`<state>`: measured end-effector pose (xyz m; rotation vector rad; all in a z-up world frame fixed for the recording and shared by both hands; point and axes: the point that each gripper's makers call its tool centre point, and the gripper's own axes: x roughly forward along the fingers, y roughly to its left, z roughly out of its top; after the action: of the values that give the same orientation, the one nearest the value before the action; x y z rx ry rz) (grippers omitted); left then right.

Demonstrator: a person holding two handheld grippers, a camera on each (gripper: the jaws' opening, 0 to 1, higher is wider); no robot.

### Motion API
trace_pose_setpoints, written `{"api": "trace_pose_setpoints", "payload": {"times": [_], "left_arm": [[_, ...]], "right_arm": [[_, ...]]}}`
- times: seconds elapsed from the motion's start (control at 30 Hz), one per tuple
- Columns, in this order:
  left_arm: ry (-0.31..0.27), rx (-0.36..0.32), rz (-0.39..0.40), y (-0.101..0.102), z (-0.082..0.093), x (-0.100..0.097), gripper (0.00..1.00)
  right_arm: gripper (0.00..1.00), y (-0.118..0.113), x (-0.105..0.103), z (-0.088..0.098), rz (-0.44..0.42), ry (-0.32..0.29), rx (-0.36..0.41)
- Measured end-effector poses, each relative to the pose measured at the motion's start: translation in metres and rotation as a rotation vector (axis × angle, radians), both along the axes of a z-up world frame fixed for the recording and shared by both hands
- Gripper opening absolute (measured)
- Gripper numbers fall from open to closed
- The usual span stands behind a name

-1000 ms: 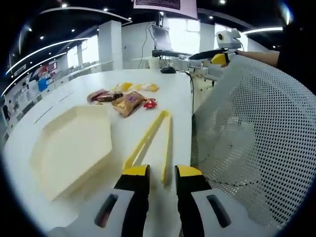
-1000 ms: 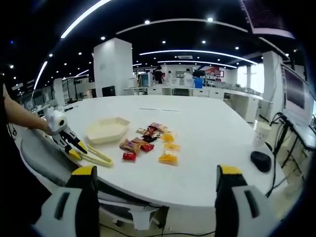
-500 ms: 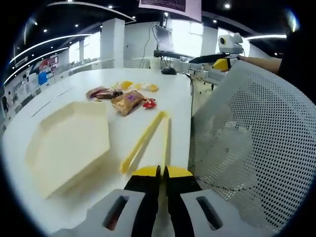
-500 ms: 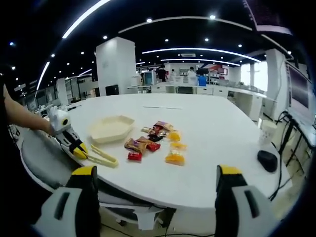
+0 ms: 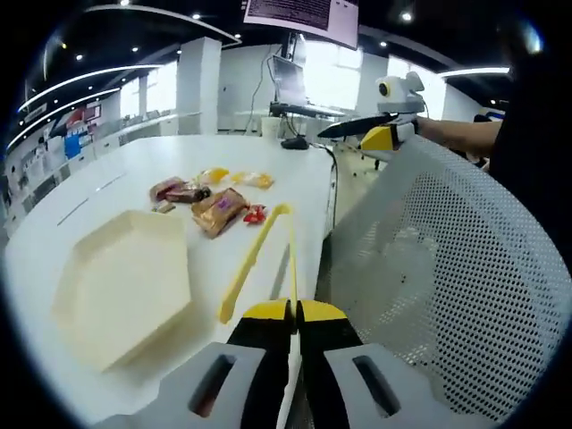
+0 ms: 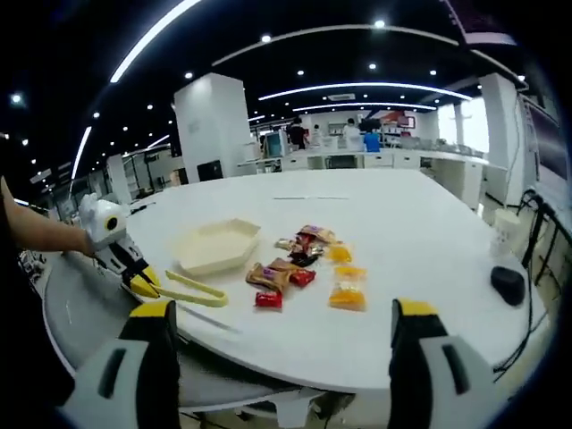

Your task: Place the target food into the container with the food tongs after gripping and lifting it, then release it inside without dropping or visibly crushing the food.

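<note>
Left gripper (image 5: 292, 313) low centre, jaws clamped on yellow tongs (image 5: 259, 259) handle end; right gripper (image 6: 281, 326) wide open, empty, above table edge (image 6: 295, 362).

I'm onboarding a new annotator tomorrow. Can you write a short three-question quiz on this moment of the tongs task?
1. True or false: the left hand-held gripper is shut on the handle end of the yellow food tongs.
2. In the right gripper view, the cream hexagonal container holds: A) a red packet, B) the tongs, C) no food.
3. Fill in: the right hand-held gripper has its jaws wide ____.

Key: 1 true; the tongs' tips point toward the snack packets. 2 C; the packets lie on the white table beside it. 3 open, holding nothing.
</note>
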<state>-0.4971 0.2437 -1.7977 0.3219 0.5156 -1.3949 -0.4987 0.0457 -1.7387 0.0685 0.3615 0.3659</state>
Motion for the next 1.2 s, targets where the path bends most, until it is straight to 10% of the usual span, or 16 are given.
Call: {"api": "trace_pose_setpoints", "payload": {"times": [0.6, 0.97, 1.2], "left_arm": [[-0.065, -0.253, -0.072, -0.033, 0.152, -0.060, 0.00], [0.014, -0.422, -0.154, -0.038, 0.209, -0.091, 0.00], [0.043, -0.427, -0.179, -0.036, 0.211, -0.096, 0.00]], "right_arm": [[0.90, 0.116, -0.006, 0.124, 0.413, -0.223, 0.279], [0.80, 0.160, -0.037, 0.171, 0.673, -0.275, 0.404], [0.77, 0.175, -0.044, 0.183, 0.743, -0.290, 0.432]]}}
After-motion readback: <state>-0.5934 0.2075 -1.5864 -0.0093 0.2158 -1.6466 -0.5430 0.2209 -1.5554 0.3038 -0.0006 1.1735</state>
